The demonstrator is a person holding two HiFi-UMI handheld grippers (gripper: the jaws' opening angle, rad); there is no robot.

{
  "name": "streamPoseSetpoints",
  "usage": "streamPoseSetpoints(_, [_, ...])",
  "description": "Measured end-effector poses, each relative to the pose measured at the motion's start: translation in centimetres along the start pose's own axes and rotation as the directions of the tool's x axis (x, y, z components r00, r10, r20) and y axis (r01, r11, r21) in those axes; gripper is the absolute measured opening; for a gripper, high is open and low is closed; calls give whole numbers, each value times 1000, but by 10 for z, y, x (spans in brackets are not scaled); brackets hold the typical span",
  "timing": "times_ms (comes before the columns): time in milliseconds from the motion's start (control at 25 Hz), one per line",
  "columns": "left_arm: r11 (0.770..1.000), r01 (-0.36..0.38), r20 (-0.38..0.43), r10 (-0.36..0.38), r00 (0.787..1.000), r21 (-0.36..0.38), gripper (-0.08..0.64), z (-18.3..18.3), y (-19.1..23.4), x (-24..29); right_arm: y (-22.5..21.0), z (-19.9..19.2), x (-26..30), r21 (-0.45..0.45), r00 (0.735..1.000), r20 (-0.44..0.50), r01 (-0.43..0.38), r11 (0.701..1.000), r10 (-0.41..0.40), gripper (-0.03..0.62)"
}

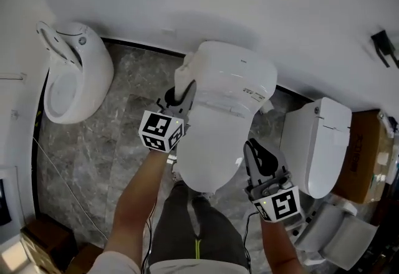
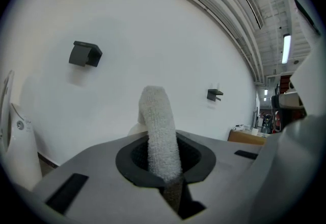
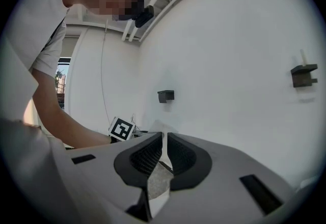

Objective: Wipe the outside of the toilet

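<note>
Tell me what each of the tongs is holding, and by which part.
The left tongs grip a white cloth by one end; the rest sticks out past them. The right tongs are shut on nothing.

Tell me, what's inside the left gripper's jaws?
A white cloth stands clamped between the jaws, its top curling over. Its lower end is hidden down in the gap.

Bright, even light throughout; gripper views bend and darken at edges, near parts blurred.
</note>
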State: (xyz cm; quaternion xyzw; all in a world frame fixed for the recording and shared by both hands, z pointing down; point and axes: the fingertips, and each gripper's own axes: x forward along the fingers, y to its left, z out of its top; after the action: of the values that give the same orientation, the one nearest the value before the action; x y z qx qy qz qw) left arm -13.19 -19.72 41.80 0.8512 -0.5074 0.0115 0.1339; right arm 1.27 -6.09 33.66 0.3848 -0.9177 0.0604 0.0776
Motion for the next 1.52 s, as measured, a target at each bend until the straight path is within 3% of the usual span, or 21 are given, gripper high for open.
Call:
streamPoseSetpoints(280, [995,33,84,-41,996,95,55,87,-66,-33,-1,38,-57,-18,999,9,45,999,-45,54])
streamPoseSetpoints(600, [976,40,203,-85,975,214,57,188,-135,-74,-11,78,-124,-5,988,59,145,989,-144,54])
streamPoseSetpoints(800, [970,71,241,-128,962,233,57,235,-189,-105,-16,106,-172,-23,978,91,193,981,-190,54])
streamPoseSetpoints(960, [970,81,284,-146,948,229,57,267,-226,-137,-10,124,-202,-68,981,78,181,981,-176,54])
streamPoseSetpoints(1160, [975,59,359,-135,924,213,57,305,-251,-182,-7,159,-230,-84,972,150,197,977,-183,54])
streamPoseSetpoints(1360, [975,44,392,-128,911,217,57,328,-268,-220,-7,176,-255,-122,974,131,199,972,-182,54])
streamPoseSetpoints(1520, [972,20,419,-119,900,234,57,345,-276,-254,-12,200,-276,-113,956,189,250,962,-226,54])
